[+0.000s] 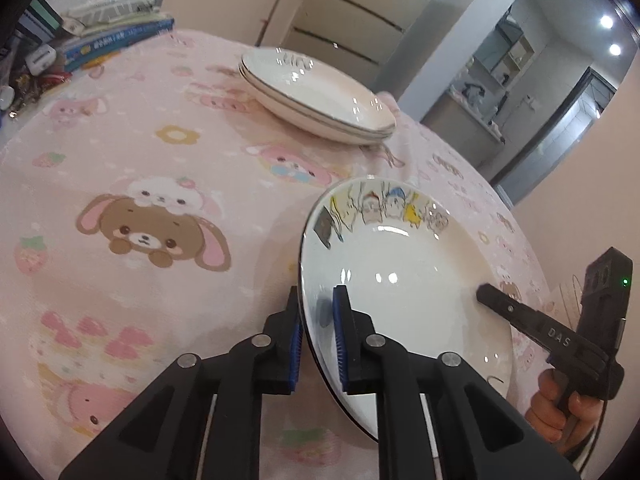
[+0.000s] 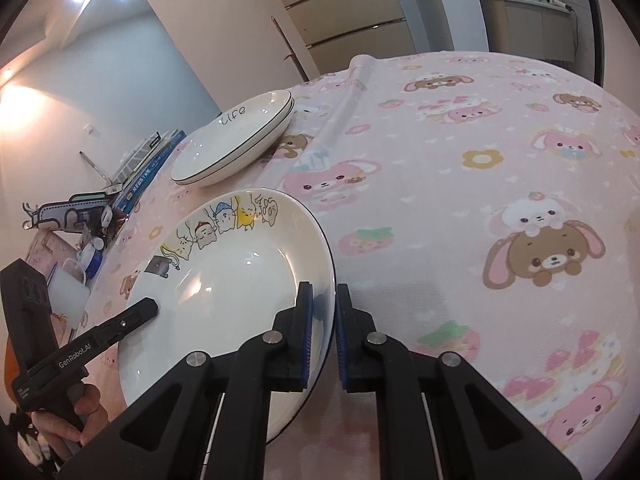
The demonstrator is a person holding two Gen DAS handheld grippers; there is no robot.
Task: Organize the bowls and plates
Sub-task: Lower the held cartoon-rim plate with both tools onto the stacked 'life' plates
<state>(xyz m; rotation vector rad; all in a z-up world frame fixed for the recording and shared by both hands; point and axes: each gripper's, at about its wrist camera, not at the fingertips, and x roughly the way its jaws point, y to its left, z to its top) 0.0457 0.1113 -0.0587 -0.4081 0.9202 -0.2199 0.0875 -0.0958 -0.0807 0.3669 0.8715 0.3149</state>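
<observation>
I had the cartoon plate (image 1: pixel 404 280) near my edge of the bench (image 1: pixel 160 184), its rim pinched on opposite sides by my left claw (image 1: pixel 318 336) and right claw (image 2: pixel 322 336), a two-sided hold that I judged was meant to keep the wide dish level for a lift onto the stacked plates (image 2: pixel 236 136) further back. The top plate there read "Life". One claw arm read "GenRobot.AI" and the other "DAS"; the spines of the books (image 1: pixel 116 38) at the far edge were too blurred to read.
</observation>
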